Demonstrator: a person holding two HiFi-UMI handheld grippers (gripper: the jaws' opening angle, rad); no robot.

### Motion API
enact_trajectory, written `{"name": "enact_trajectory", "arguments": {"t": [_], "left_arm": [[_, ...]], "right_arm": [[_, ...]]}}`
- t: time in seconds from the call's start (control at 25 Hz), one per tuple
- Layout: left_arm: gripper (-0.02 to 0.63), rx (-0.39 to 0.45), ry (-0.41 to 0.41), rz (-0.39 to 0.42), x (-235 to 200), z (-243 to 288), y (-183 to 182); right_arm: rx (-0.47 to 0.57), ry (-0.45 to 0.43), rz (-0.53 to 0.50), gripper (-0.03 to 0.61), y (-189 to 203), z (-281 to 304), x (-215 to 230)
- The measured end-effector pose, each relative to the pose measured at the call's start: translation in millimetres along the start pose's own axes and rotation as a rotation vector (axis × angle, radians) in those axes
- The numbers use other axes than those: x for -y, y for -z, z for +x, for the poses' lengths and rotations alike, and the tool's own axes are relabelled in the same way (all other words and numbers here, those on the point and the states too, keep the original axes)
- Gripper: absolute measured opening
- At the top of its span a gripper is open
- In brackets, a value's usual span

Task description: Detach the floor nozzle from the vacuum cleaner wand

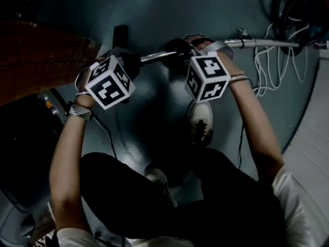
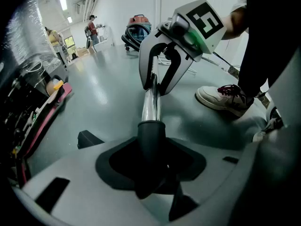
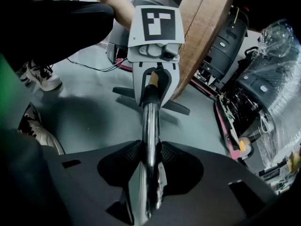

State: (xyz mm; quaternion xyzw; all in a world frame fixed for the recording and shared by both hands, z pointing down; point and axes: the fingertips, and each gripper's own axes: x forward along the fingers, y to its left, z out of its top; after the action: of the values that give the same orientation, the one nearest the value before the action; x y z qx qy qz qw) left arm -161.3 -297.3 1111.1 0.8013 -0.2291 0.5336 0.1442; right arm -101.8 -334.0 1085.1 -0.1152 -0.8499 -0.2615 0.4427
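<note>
- The wand (image 1: 157,56) runs left to right across the head view, spanning both grippers.
- The left gripper (image 2: 151,171) is clamped on the black nozzle neck (image 2: 151,138), where the chrome tube enters it.
- The right gripper (image 3: 148,173) is clamped on the chrome wand.
- The floor nozzle (image 3: 176,106) sits at the wand's left end.

Your left tongs (image 2: 151,147) clamp the nozzle neck (image 2: 151,131), right tongs (image 3: 148,159) the wand (image 3: 150,121), tips facing each other.
</note>
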Motion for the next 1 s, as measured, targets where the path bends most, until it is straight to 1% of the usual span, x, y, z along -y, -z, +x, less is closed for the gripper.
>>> {"name": "enact_trajectory", "arguments": {"t": [0.28,0.4,0.52,0.68,0.88,1.0], "left_arm": [[0.178,-0.024,-0.029,0.022,-1,-4,-5],[0.178,-0.027,-0.03,0.03,0,-5,-6],[0.178,-0.028,-0.027,0.029,0,-7,-6],[0.179,-0.016,0.01,0.004,1,-10,-8],[0.179,-0.002,0.067,-0.039,5,-11,-10],[0.179,0.005,0.116,-0.065,7,-13,-11]], "right_arm": [[-0.062,-0.035,0.022,0.167,6,9,0],[-0.047,-0.034,0.039,0.166,7,10,2],[-0.038,-0.019,0.011,0.163,5,8,3],[-0.04,0.021,-0.014,0.161,6,6,4],[-0.049,0.017,-0.019,0.161,7,5,1],[-0.044,0.012,-0.02,0.161,6,4,-1]]}}
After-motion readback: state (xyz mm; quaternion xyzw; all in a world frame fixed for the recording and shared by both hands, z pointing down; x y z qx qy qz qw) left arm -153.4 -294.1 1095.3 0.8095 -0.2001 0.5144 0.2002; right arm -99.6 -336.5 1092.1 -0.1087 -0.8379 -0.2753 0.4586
